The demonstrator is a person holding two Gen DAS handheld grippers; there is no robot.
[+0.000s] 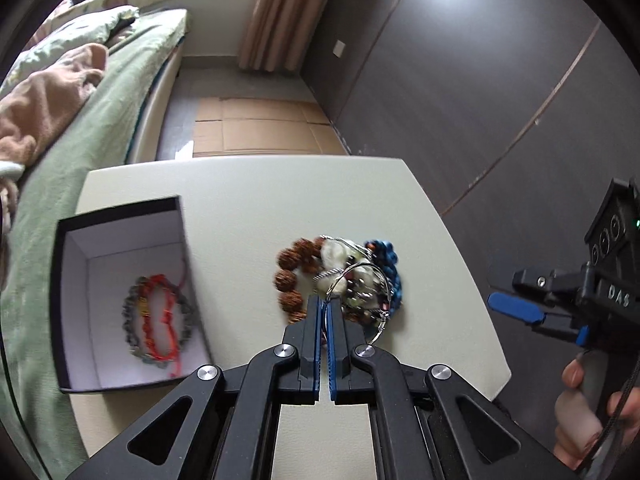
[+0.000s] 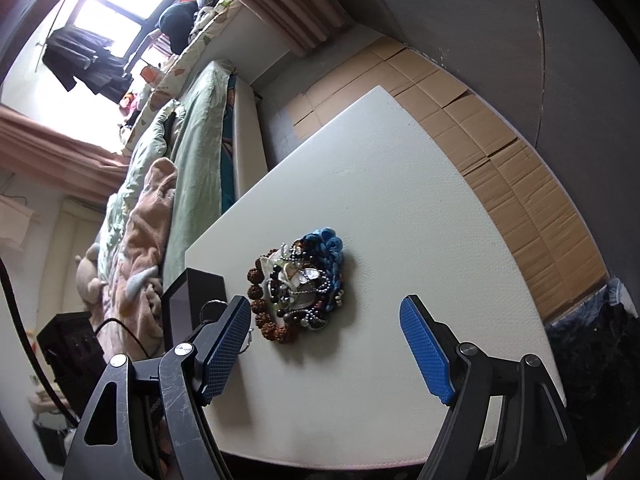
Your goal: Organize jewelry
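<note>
My left gripper [image 1: 325, 308] has its jaws together, clamped on a thin silver wire hoop [image 1: 362, 292]. The hoop passes between the blue pads near their tips and arcs out to the right, over the jewelry pile [image 1: 340, 280]. Whether the hoop has cleared the pile, I cannot tell.

The jewelry pile lies near the middle of the white bench [image 1: 248, 200]. Contents visible from the left wrist view:
- a bracelet of large brown textured beads [image 1: 290, 276] on the left side of the pile;
- a blue braided band [image 1: 388, 264] on the right side;
- pale stones and small metal bead chains tangled in the centre.

A black box [image 1: 120, 296] with a white interior stands open on the bench, to the left of the pile and apart from it. Inside it lie a grey beaded bracelet [image 1: 132, 320] and a red corded bracelet [image 1: 160, 320], overlapping on the box floor.

My right gripper [image 2: 326, 338] has its jaws well apart, with nothing between them. It hangs above the near part of the bench, with the pile [image 2: 300, 284] just beyond the fingertips. In the left wrist view the right gripper [image 1: 516, 310] stands at the bench's right edge, held by a hand [image 1: 588, 412].

A bed [image 1: 80, 128] with a green cover lies beside the bench.
</note>
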